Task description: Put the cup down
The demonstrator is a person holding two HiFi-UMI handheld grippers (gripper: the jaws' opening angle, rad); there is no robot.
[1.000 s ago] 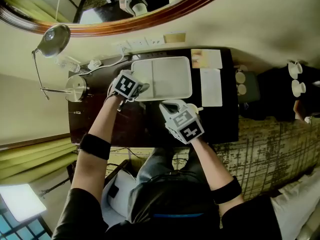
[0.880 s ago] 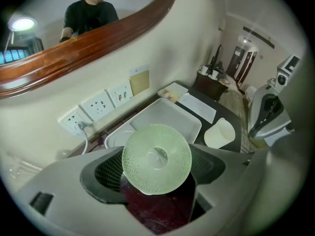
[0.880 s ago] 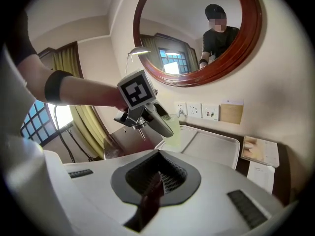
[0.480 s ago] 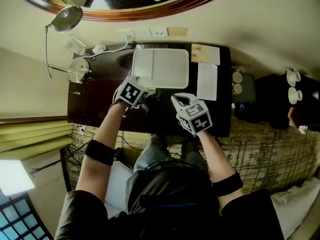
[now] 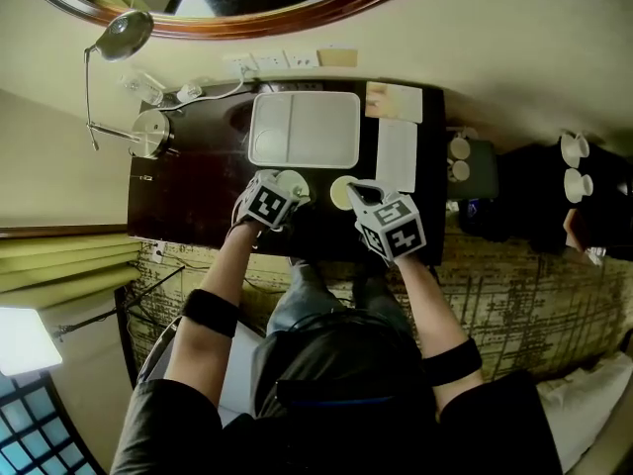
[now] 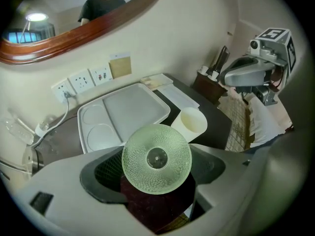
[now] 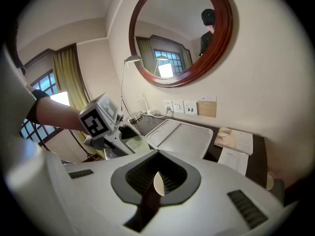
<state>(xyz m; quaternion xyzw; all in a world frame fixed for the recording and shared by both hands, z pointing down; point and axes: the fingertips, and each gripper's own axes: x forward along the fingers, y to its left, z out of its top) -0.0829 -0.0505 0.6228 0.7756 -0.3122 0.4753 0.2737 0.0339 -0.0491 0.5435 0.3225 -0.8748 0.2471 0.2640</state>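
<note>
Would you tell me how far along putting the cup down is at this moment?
Done: nothing yet; no release shows. In hand: the left hand-held gripper clamps the green glass cup near the dark table's front edge, before the white tray. The right hand-held gripper is shut beside a pale cup. Left: set the green glass cup on the table and open the jaws.
</note>
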